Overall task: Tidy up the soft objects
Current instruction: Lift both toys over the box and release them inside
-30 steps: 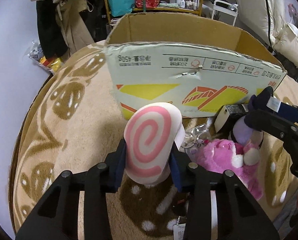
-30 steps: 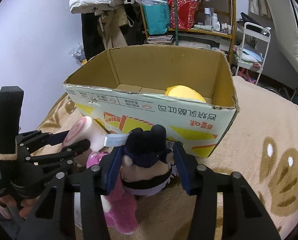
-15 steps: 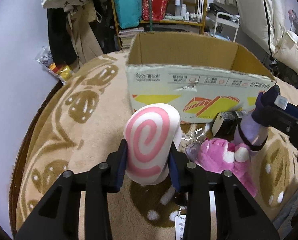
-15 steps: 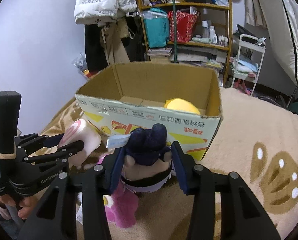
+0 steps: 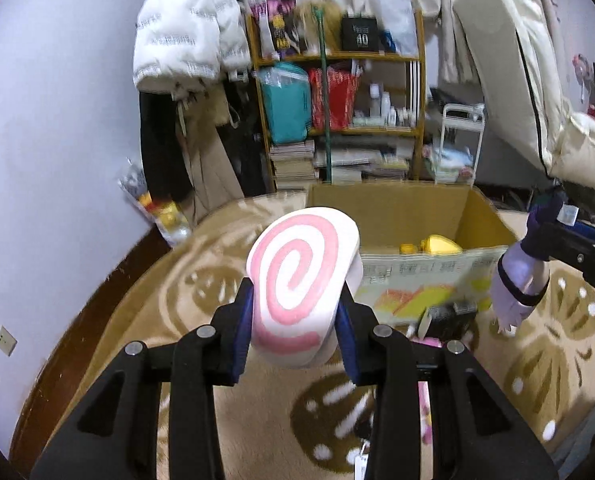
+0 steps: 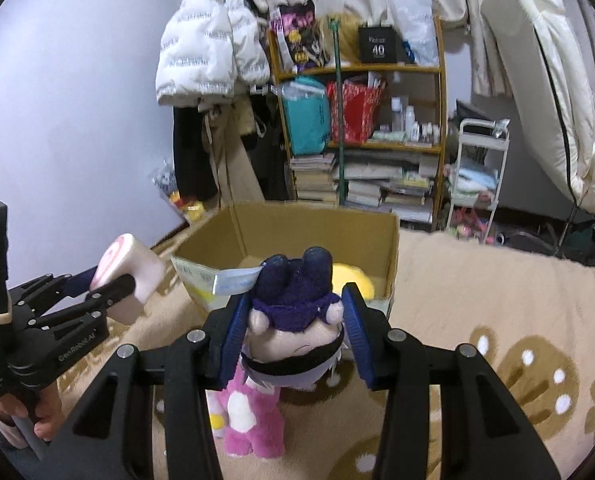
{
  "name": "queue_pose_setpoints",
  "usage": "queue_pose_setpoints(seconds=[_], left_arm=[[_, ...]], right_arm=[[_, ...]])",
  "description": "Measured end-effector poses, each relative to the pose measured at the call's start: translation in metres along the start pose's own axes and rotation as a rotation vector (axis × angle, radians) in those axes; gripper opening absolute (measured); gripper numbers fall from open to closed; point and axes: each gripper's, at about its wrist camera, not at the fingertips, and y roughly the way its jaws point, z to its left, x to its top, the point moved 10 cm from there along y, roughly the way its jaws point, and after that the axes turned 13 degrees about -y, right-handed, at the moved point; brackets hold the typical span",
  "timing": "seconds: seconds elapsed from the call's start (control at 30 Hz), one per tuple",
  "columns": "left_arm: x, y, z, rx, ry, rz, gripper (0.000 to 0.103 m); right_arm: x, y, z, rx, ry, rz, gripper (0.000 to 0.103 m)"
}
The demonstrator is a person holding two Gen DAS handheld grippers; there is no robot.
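The pink-swirl roll plush (image 5: 303, 280) is clamped between the nearly shut jaws of the left gripper (image 5: 295, 332), its long axis running forward toward the cardboard box (image 5: 413, 216) ahead, swirl face turned back. The purple-hooded doll (image 6: 295, 320) is pinched head-up in the right gripper (image 6: 293, 336). Both should be carried clear over the near wall before release.

A lived-in room of a home: a white puffer jacket (image 6: 205, 44) and dark coats hang on the wall beside a wooden shelf (image 6: 361, 128) crowded with bags, bottles and stacked books, while a beige patterned carpet (image 6: 497, 320) covers the floor and a mattress (image 6: 545, 72) leans upright.
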Motion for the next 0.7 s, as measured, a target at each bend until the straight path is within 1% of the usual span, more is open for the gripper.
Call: queue_pose_setpoints(seconds=[0.17,0.3,0.57,0.7], left_arm=[[0.025,-0.009,-0.007,-0.026,0.004,-0.053,0.036],[0.042,-0.007,-0.016,-0.038,0.015,-0.080,0.036],[0.065,0.014,-0.038,-0.057,0.052,-0.092,0.036],[0.068,0.028,-0.048,-0.070,0.055,-0.081,0.036]], right_arm=[[0.022,-0.010,-0.005,-0.023,-0.027,-0.060,0.049],[0.034,-0.006,-0.010,-0.029,-0.026,-0.083,0.049],[0.055,0.008,-0.024,-0.025,-0.003,-0.137,0.049],[0.064,0.020,-0.026,-0.021,-0.021,-0.156,0.049]])
